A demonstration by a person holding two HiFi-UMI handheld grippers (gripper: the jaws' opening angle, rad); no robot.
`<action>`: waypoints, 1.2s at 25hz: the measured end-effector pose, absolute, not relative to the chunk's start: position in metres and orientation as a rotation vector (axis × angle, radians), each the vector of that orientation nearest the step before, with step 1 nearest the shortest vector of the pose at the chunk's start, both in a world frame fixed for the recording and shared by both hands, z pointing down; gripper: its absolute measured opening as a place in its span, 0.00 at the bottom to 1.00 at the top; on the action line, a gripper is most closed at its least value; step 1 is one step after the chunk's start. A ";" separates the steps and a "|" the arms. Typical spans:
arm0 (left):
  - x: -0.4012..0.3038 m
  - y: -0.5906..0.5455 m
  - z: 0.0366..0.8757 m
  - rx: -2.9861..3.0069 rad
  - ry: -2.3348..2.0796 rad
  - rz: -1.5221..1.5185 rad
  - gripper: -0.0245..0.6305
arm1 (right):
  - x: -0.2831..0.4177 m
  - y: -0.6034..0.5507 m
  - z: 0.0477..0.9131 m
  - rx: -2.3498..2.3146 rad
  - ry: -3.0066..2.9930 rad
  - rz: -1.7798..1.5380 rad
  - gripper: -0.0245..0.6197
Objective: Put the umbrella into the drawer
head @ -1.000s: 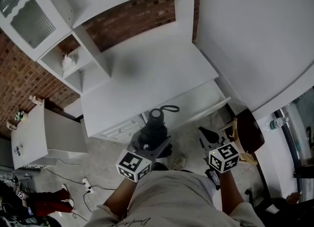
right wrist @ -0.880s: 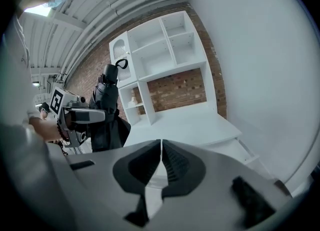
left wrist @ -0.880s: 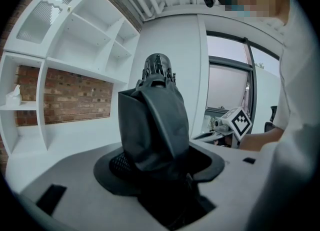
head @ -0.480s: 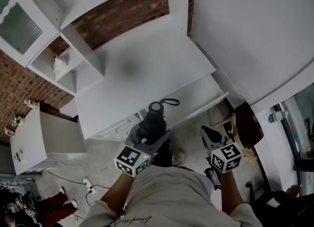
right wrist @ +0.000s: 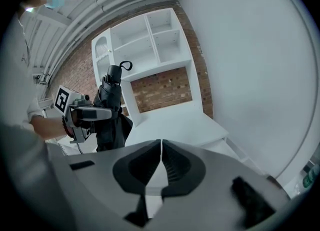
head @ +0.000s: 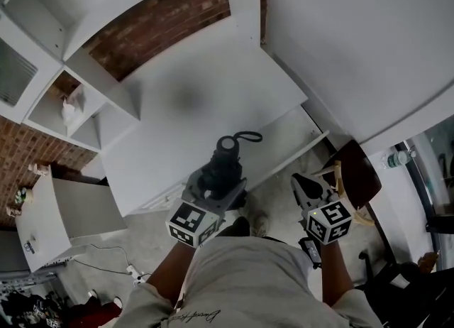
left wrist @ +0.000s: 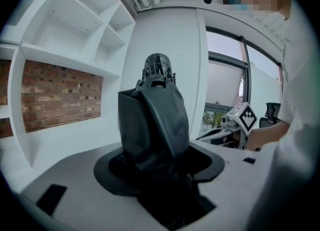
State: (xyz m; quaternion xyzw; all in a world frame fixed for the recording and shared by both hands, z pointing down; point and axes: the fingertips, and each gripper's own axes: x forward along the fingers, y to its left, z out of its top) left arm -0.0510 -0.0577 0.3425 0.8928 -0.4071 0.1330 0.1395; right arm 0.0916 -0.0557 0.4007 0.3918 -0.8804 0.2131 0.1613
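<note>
The folded black fabric umbrella (head: pixel 224 157) sits at the centre of the head view, clamped in the wide-set jaws of the left gripper (head: pixel 215 190). Its ribbed round cap and cord loop reach over the front edge of the smooth white desk top (head: pixel 213 85). Just right of it, the shallow white drawer (head: pixel 287 140) stands pulled out, open-topped. At lower right, the right gripper (head: pixel 306 186) has its grooved jaws pressed together, empty, near the drawer's front rim, with a dark brown chair seat (head: pixel 358 177) close by on its right.
</note>
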 end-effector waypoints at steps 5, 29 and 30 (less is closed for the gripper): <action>-0.057 -0.084 0.351 2.581 -1.132 0.411 0.46 | 0.084 -0.071 0.405 1.147 -2.486 0.616 0.09; -0.039 -0.149 0.434 2.559 -0.905 0.624 0.46 | 0.094 -0.107 0.448 1.239 -2.343 0.764 0.09; -0.039 -0.150 0.437 2.553 -0.901 0.625 0.46 | 0.093 -0.108 0.450 1.234 -2.341 0.772 0.09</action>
